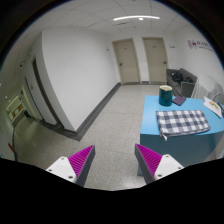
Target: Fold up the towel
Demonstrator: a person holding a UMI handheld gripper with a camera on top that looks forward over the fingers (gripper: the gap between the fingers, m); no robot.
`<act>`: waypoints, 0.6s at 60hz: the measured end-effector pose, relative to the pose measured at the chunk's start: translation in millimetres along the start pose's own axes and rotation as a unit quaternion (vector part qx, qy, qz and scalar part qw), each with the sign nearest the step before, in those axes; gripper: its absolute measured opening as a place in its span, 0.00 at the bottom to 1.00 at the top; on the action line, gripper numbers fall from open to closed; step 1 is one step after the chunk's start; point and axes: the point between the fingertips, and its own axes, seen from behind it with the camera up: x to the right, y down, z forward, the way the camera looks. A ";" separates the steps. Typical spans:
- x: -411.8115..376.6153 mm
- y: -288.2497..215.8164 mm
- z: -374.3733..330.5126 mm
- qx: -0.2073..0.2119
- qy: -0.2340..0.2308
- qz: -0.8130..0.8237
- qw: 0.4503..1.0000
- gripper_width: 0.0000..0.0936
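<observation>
Gripper (113,165) in my hand is open, its two purple pads (80,160) set well apart with nothing between them. I hold it high and level, pointing down a bare room toward two doors (140,58) in the far wall, so it hangs clear of the work. Ahead of the fingers and off to their right stands a blue table (152,128), and on it lies the checked towel (182,122), which looks already doubled into a flat oblong, though I cannot tell how many layers it has. Beyond the towel sits a dark green cup (165,96), with some dark items behind it that I cannot make out. I judge this to be the approach, before any grasp. Next I need to swing right and dip the fingers to the towel's near edge, low enough to pinch the cloth.
</observation>
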 end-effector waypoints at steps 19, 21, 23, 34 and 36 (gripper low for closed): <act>159.7 -23.4 93.6 -0.004 0.094 -0.019 0.995 0.88; 183.1 -29.9 111.6 -0.003 0.102 -0.022 0.994 0.88; 200.2 -34.1 126.2 -0.003 0.110 -0.027 0.994 0.88; 247.2 -39.7 197.8 -0.023 0.103 -0.059 0.993 0.66; 250.3 -30.9 205.4 -0.040 0.101 -0.066 0.992 0.54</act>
